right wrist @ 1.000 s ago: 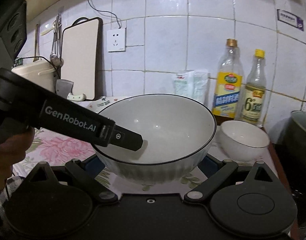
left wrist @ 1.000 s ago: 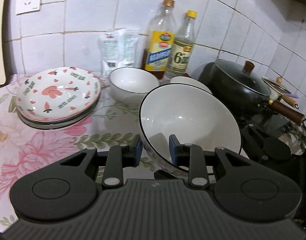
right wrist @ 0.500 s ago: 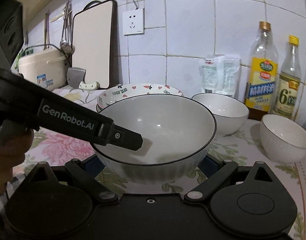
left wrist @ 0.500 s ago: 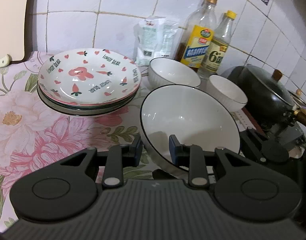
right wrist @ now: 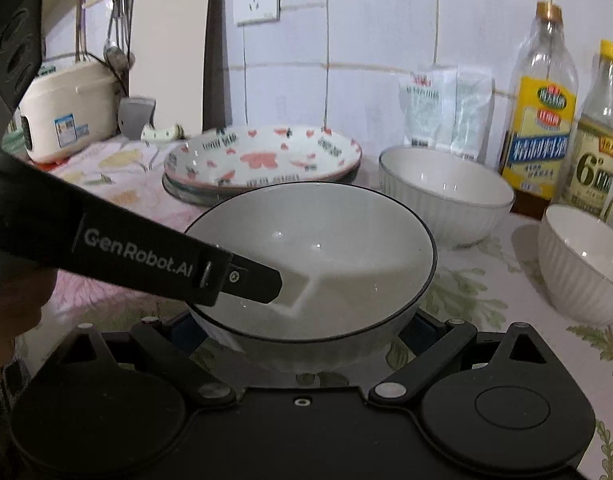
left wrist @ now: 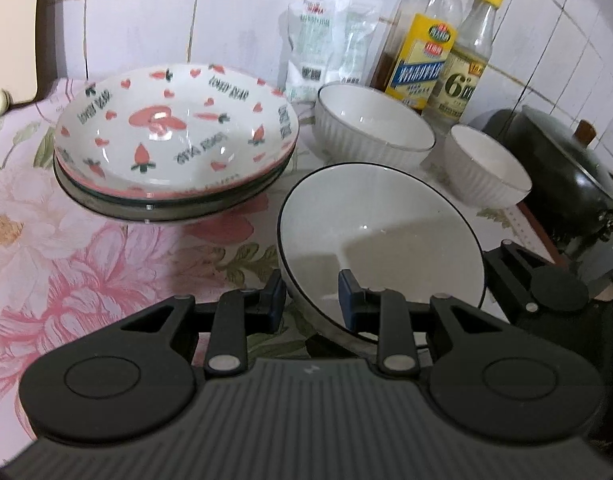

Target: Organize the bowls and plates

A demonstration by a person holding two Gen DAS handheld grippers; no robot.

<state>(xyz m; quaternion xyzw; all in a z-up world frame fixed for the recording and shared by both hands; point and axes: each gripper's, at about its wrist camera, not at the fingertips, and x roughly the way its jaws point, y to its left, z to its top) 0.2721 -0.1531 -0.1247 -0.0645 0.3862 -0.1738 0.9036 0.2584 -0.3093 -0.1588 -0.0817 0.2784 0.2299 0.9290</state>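
Observation:
A large white bowl with a black rim point(left wrist: 386, 236) point(right wrist: 326, 252) is held above the flowered counter. My left gripper point(left wrist: 311, 298) is shut on its near rim, one finger inside, one outside. My right gripper point(right wrist: 302, 332) spans the bowl's base with its jaws wide apart, one on each side; contact is hidden. The left gripper's finger point(right wrist: 242, 276) reaches into the bowl. A stack of heart-patterned plates point(left wrist: 174, 140) point(right wrist: 262, 160) sits at back left. A medium white ribbed bowl point(left wrist: 372, 128) point(right wrist: 446, 192) and a small one point(left wrist: 486, 168) point(right wrist: 582, 264) stand behind and right.
Two bottles point(left wrist: 422, 48) point(right wrist: 542, 112) and white packets point(left wrist: 326, 44) stand against the tiled wall. A black lidded pot point(left wrist: 566, 168) is at the right. A rice cooker point(right wrist: 66, 108), a cleaver and a cutting board point(right wrist: 170, 44) are at far left.
Both grippers with the large bowl have moved left and nearer the plate stack; the plates and the two other bowls now appear larger and more central.

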